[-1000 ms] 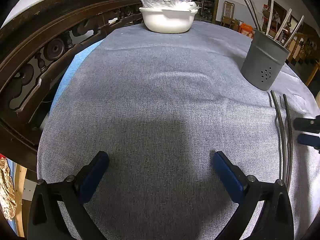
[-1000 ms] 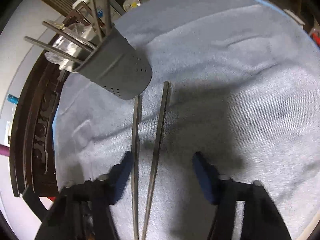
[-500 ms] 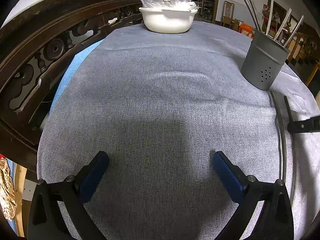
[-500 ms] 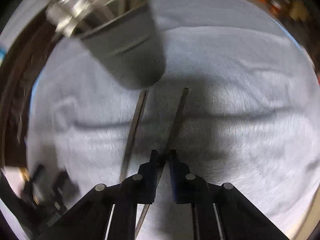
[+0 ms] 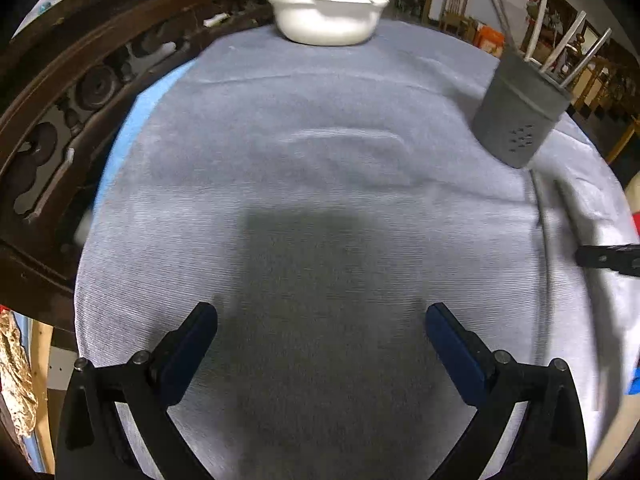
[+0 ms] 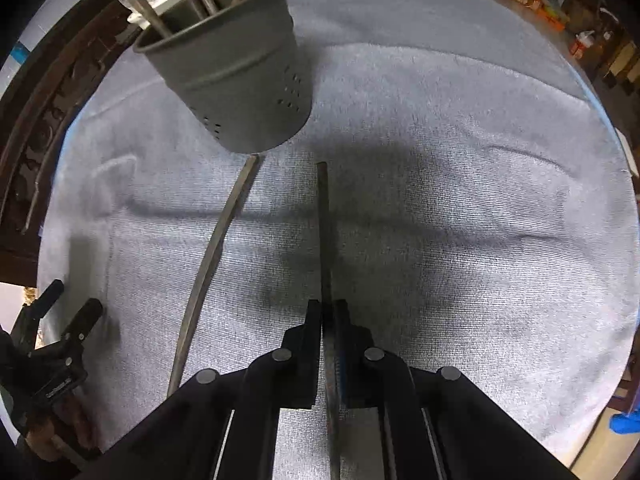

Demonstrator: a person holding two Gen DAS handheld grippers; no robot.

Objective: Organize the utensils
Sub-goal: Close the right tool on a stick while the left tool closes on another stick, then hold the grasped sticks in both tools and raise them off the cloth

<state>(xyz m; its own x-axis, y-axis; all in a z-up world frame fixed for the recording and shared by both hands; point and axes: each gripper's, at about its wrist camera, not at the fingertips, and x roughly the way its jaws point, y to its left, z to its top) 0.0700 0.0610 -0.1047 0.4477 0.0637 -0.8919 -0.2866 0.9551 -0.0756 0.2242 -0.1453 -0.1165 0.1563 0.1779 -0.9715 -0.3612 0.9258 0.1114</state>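
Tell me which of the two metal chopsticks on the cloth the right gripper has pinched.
The straight chopstick farther from the grey holder, clamped in the right gripper. The curved-looking one beside it lies free on the cloth.

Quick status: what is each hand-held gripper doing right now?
Left hand-held gripper: open, empty, above the cloth.
Right hand-held gripper: jaws just closed, shut on one metal utensil.

A dark grey utensil holder (image 6: 236, 76) with dot perforations stands on a pale blue-grey cloth (image 6: 440, 160).
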